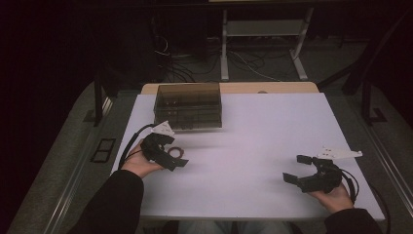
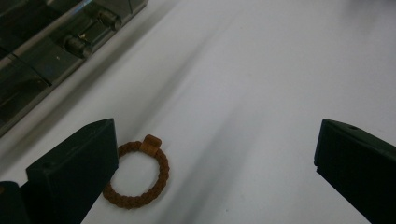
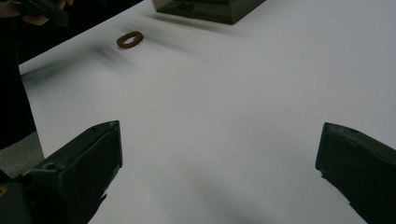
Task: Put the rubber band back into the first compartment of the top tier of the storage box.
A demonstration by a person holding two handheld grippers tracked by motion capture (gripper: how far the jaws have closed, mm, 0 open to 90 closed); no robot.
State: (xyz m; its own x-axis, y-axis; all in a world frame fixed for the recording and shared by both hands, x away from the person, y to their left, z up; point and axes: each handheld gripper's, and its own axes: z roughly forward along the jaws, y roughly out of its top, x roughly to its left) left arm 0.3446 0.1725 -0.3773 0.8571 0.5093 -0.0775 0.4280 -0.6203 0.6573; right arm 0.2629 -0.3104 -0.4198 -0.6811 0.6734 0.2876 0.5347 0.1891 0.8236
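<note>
White tabletop [image 1: 253, 141] carries a brown braided ring [image 2: 137, 175] lying flat beside the left gripper [image 2: 210, 172], whose jaws gape empty. Centre them over the ring before closing. Right gripper [image 3: 219, 177] waits wide, empty.

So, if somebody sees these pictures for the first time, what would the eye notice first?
Probably the small brown braided ring lying on the white table, just beside one jaw of the open left gripper. Next, the dark see-through box at the table's far edge, and the right gripper, open above bare table.
</note>
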